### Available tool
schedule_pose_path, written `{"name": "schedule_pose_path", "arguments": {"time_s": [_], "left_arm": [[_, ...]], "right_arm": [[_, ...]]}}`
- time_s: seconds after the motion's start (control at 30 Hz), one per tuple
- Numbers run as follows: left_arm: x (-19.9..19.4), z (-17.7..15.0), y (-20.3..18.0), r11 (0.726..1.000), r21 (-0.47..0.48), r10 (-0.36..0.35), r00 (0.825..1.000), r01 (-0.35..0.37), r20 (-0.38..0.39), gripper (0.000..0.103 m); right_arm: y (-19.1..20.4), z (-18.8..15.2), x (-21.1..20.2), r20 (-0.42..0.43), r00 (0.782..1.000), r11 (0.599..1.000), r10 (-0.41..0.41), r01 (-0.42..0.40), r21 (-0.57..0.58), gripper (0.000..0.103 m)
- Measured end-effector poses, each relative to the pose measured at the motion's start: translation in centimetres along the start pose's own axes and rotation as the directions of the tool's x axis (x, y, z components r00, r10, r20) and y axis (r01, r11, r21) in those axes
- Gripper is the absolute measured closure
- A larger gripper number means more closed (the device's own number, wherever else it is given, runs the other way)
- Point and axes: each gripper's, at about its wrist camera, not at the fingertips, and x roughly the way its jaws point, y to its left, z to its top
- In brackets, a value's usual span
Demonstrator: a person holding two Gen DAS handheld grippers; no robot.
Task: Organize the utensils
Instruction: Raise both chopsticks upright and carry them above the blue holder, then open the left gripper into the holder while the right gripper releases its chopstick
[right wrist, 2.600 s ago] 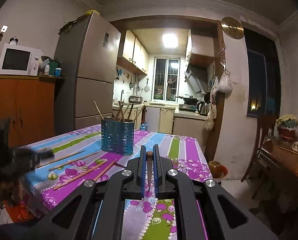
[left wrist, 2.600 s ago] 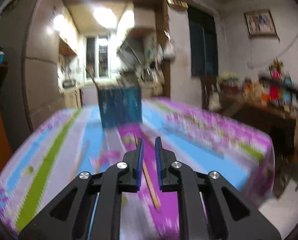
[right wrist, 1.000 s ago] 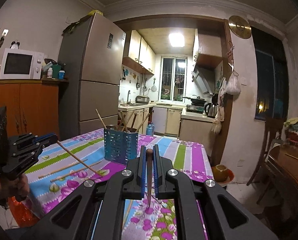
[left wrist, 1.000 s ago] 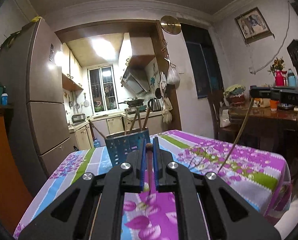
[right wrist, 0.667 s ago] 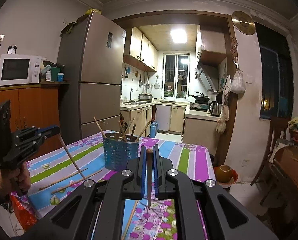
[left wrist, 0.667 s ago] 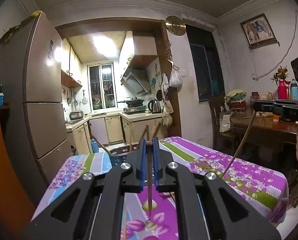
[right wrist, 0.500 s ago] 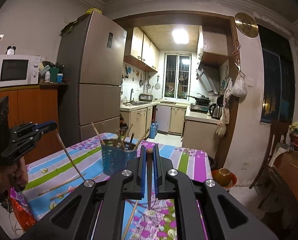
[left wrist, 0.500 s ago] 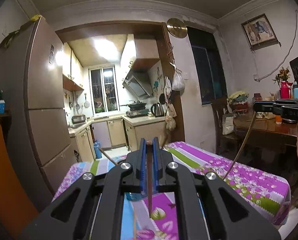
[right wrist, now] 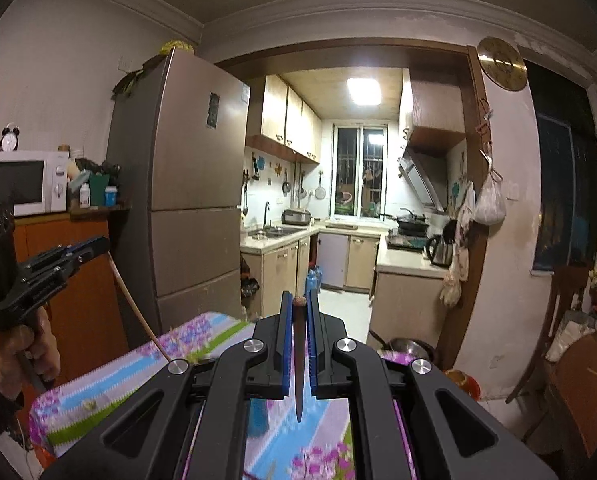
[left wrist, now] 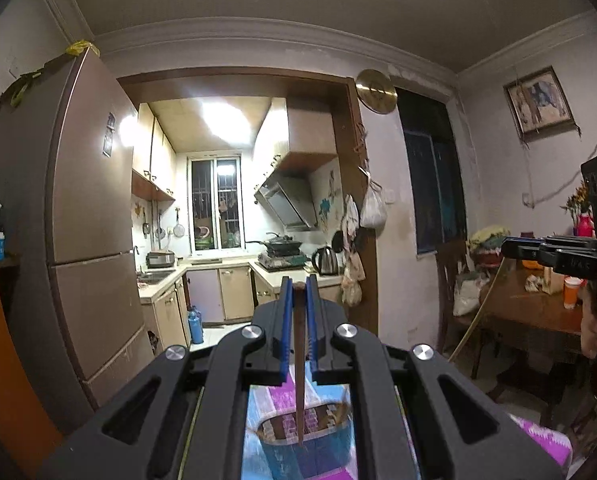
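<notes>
Chopstick [left wrist: 299,364] — dark, tapered — clamped in left gripper [left wrist: 298,286], tip over blue holder [left wrist: 312,446]; right gripper [right wrist: 299,300] grips second chopstick [right wrist: 298,364]

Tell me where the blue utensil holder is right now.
In the left wrist view, the blue utensil holder sits at bottom centre on the floral tablecloth, directly below the left tool and its gripped chopstick.
</notes>
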Motion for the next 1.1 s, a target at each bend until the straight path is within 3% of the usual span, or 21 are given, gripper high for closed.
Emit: {"name": "schedule_pose_path", "arguments": {"time_s": [0.2,0.43,0.8,1.1], "left_arm": [[3.6,1.7,0.7,1.000,0.005,0.019,1.000,-0.019,0.004,0.098],[7.3,0.3,1.7,1.000,0.002,0.031,0.999,-0.031,-0.045,0.098],[11.0,-3.7,3.3,0.999,-0.018,0.036,0.990,-0.039,-0.134,0.098],[12.7,-5.5,3.6,0.999,-0.034,0.025,0.982,-0.032,-0.187,0.098]], "right_arm": [[0.3,3.5,4.3,0.014,0.999,0.999,0.047,-0.047,0.023,0.095],[2.3,4.1,9.7,-0.011,0.994,0.993,0.111,-0.110,0.029,0.095],[4.0,0.7,16.1,-0.113,0.981,0.987,0.155,-0.150,0.050,0.095],[4.3,-2.2,18.6,-0.177,0.971,0.986,0.162,-0.152,0.073,0.095]]}}
